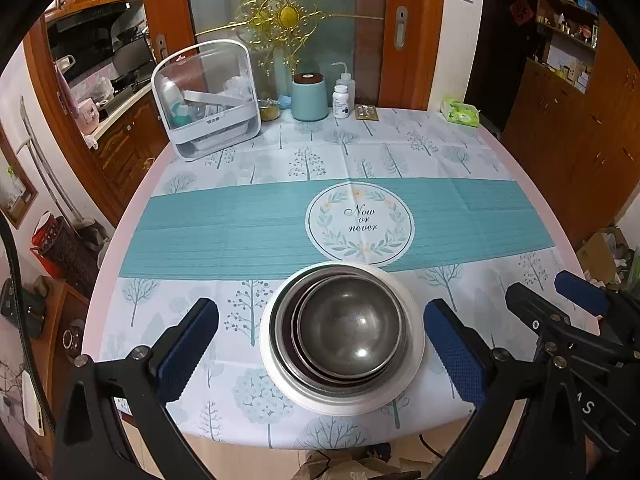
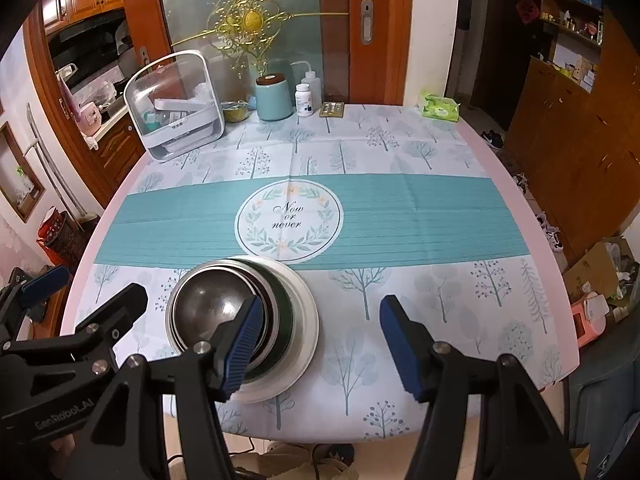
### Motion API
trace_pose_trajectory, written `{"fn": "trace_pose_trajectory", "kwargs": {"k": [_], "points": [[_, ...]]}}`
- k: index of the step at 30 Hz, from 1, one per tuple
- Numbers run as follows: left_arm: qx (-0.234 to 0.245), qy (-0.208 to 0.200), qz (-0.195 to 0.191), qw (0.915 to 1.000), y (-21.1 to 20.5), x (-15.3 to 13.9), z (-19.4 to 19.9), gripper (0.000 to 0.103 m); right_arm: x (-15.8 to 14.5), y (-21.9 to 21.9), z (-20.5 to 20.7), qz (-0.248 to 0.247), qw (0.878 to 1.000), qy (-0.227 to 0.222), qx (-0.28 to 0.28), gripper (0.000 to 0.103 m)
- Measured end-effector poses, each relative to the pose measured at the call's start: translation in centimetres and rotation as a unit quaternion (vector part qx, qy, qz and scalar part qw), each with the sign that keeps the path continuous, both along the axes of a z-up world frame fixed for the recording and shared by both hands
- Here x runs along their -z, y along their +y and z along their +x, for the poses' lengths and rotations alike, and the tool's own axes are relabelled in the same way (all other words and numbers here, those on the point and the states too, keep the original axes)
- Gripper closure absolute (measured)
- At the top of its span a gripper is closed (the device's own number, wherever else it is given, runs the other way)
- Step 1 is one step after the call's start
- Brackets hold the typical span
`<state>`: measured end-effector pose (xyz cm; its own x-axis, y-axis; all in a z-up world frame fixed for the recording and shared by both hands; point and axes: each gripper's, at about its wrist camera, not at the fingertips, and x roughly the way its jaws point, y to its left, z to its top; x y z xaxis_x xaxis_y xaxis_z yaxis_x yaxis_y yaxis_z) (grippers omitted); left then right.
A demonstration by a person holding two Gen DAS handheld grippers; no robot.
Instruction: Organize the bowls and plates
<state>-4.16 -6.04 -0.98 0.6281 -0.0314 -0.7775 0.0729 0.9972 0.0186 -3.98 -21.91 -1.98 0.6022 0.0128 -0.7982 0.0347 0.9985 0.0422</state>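
A stack of steel bowls (image 1: pixel 348 332) sits nested on a white plate (image 1: pixel 412 316) near the table's front edge. It also shows in the right wrist view, bowls (image 2: pixel 212 300) on the plate (image 2: pixel 304 320). My left gripper (image 1: pixel 320 352) is open, its blue pads either side of the stack, above it. My right gripper (image 2: pixel 316 344) is open and empty, to the right of the stack; its left pad overlaps the bowls' rim in view. The right gripper also shows in the left wrist view (image 1: pixel 552 300).
The round table carries a tree-patterned cloth (image 1: pixel 240 224) with a teal band. At the back stand a clear white-framed storage box (image 1: pixel 208 100), a teal canister (image 1: pixel 309 96), bottles (image 1: pixel 342 98) and a green tissue pack (image 1: pixel 460 112). Wooden cabinets stand on both sides.
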Motion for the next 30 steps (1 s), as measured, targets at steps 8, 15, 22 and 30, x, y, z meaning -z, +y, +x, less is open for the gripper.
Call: {"fn": "trace_pose_trajectory", "kwargs": {"k": [8,15,22,30], "points": [[0.001,-0.004,-0.002,1.0000,-0.04,-0.14,0.36,0.001,-0.18,-0.07,0.30,0.001,1.000,-0.005,0.003,0.041],[-0.004,-0.005,-0.005,1.0000,0.05,-0.12,0.56,0.001,-0.21,-0.02,0.50,0.002,1.000,-0.006,0.000,0.041],[-0.007,-0.003,-0.005,1.0000,0.11,-0.02,0.56,0.001,-0.28,0.08,0.63,0.004,1.000,-0.007,-0.005,0.041],[-0.016,0.002,-0.006,0.9998,-0.31,0.18,0.50,0.001,-0.17,0.13,0.78,0.005,1.000,-0.005,-0.009,0.041]]}}
